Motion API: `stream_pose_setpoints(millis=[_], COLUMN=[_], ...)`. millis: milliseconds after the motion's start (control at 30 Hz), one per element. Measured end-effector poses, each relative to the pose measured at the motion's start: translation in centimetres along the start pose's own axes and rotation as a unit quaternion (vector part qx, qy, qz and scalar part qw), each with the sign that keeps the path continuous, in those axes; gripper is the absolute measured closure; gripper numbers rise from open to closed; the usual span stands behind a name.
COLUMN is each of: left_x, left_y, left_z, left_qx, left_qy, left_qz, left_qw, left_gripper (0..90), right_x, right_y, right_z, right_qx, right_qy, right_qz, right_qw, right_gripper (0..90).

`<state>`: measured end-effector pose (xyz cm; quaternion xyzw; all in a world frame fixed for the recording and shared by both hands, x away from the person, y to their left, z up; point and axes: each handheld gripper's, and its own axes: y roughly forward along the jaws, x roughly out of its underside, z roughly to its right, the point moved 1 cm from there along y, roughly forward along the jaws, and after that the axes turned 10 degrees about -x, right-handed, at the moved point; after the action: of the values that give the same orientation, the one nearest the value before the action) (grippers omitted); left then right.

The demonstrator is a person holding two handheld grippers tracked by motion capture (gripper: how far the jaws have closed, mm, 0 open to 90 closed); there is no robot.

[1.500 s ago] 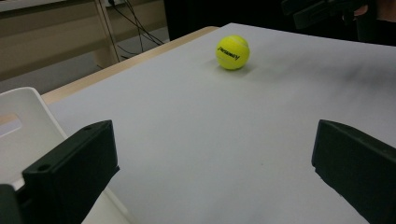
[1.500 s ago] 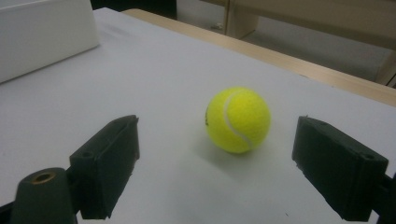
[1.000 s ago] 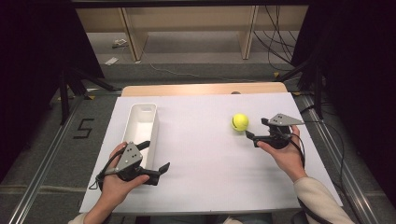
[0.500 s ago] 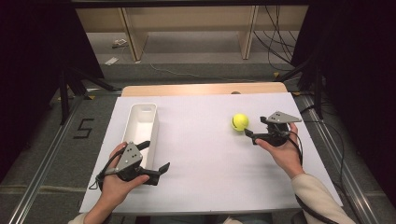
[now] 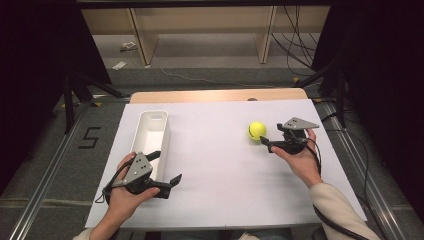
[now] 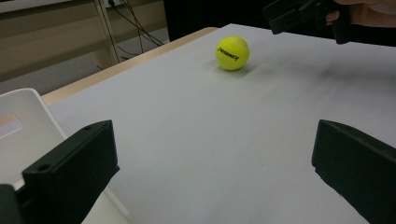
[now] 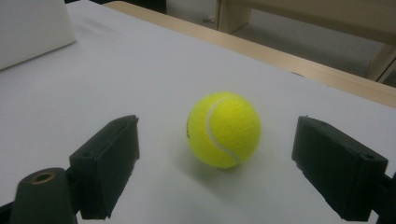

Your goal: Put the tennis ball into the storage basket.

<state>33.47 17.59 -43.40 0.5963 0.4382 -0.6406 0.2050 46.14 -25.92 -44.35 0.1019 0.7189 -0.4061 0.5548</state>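
Observation:
A yellow tennis ball [image 5: 257,131] rests on the white table top [image 5: 220,165], right of centre. My right gripper [image 5: 270,135] is open just right of the ball, pointing at it. In the right gripper view the ball [image 7: 224,129] lies just ahead of the gap between the two spread jaws of that gripper [image 7: 215,168], touching neither. My left gripper [image 5: 166,167] is open near the front left, beside the white bin [image 5: 150,132], with nothing between its jaws. In the left gripper view, the left gripper [image 6: 212,172] faces the distant ball [image 6: 232,52] and the right gripper [image 6: 303,14].
The long white bin [image 6: 18,135] stands lengthwise at the left of the table; its inside looks empty. A wooden strip [image 5: 215,95] edges the table's far side. Dark stands and cables surround the table on the floor.
My right gripper has crept a little left and forward, closer to the ball. The left gripper and the ball have stayed put.

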Motion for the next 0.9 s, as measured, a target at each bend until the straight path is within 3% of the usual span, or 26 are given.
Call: stream_pose_setpoints(millis=[900], left_x=[0.0], left_y=[0.0], left_z=[0.0], left_qx=[0.0], left_qy=[0.001], left_qz=[0.001], left_qw=[1.0], left_gripper=[0.0], right_x=[-0.3], right_y=[1.2], right_z=[0.6], right_qx=[0.003], right_qy=[0.009], right_qz=[-0.004], right_qw=[1.0], right_gripper=[15.5])
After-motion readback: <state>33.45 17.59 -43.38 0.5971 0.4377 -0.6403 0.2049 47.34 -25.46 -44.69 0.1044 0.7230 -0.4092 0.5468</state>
